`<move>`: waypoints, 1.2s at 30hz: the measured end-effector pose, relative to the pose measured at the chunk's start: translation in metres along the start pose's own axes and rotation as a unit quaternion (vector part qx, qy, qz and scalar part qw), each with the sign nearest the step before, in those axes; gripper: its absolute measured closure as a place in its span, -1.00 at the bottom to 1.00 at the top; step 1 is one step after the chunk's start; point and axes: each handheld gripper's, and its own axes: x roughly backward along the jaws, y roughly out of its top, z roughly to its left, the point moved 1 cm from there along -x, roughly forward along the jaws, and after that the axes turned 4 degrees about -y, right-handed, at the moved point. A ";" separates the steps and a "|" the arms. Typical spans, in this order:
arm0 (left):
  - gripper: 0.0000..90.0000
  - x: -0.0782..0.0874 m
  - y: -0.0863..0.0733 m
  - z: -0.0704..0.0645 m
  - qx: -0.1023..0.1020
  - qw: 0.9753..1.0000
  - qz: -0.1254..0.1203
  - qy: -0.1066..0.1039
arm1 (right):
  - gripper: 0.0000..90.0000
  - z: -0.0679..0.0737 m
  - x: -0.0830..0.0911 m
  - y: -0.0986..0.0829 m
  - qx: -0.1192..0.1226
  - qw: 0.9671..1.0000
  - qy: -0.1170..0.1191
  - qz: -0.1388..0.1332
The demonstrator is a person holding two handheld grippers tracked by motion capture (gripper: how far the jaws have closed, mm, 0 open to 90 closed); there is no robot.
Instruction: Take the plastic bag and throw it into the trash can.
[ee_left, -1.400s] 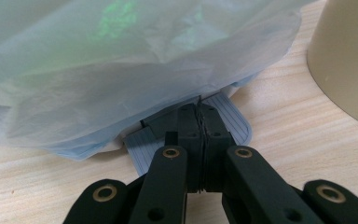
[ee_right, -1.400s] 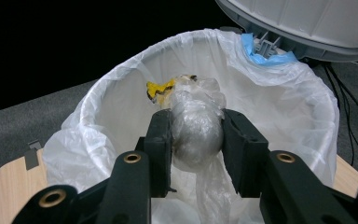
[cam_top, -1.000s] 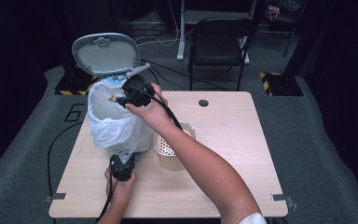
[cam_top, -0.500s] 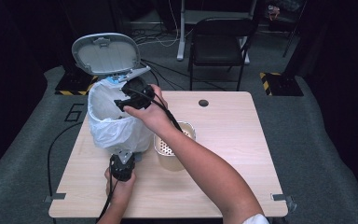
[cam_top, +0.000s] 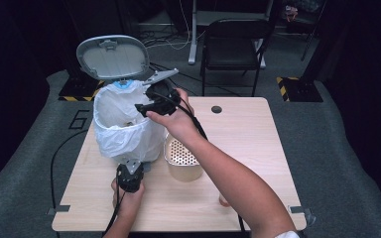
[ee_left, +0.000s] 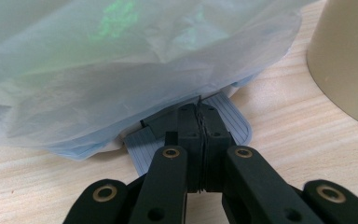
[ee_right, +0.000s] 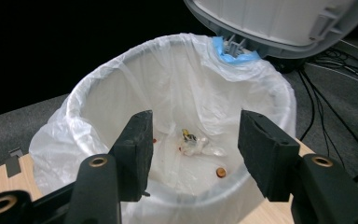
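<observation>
One lined bin, lid up, left jaws closed on its pedal, right jaws open above, perhaps three scraps inside.

bin: base hidden under the draped liner | pedal: middle covered by the left gripper, jaws pressed together | lid: cut off at the top edge | scraps in the bin: too small to identify
</observation>
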 end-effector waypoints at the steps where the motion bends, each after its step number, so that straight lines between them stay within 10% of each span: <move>1: 0.98 0.000 0.000 0.000 0.000 1.000 0.000 0.000 | -0.01 0.000 0.000 0.000 0.000 1.000 0.000 0.000; 21: 0.98 -0.002 -0.001 -0.003 0.019 1.000 -0.009 -0.002 | 0.04 -0.034 0.047 -0.046 0.005 0.999 -0.036 -0.001; 36: 0.98 -0.001 -0.001 -0.002 0.005 1.000 -0.003 -0.003 | 0.16 -0.091 0.041 -0.123 -0.057 0.995 -0.070 0.032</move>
